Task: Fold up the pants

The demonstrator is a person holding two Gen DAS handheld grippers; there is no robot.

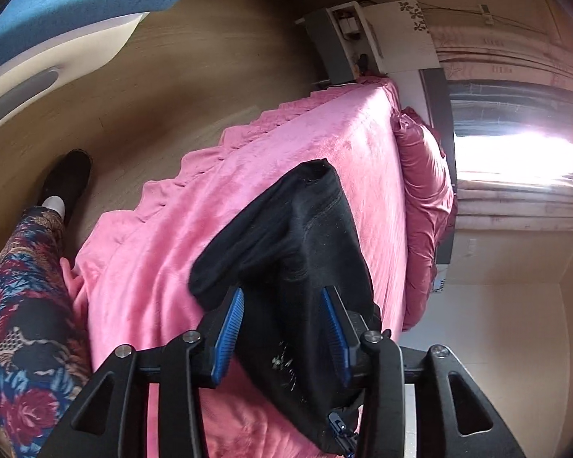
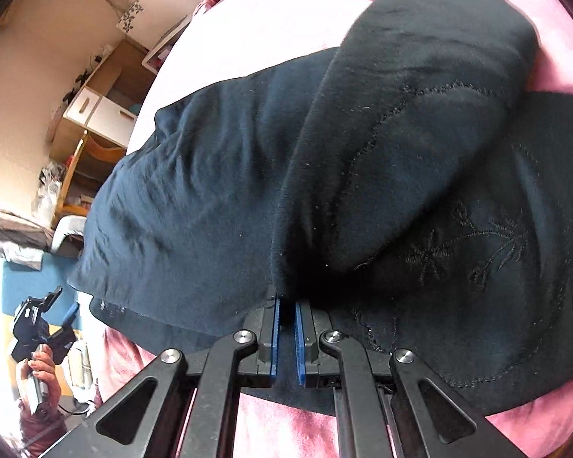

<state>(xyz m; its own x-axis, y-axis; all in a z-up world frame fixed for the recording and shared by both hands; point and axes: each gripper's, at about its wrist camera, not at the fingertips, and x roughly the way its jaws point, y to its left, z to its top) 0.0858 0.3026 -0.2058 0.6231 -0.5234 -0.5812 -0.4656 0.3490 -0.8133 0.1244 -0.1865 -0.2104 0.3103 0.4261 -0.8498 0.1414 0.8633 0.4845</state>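
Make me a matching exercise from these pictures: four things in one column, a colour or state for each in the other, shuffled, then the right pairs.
Things:
1. pants
2. bed cover
3. left gripper
4. right gripper

Colour or state:
A. pink
B. jaws apart, pads not pressing the cloth
C. black, folded over on itself
D. jaws nearly together, pinching the cloth

Pairs: 1-C, 2-A, 3-B, 4-D
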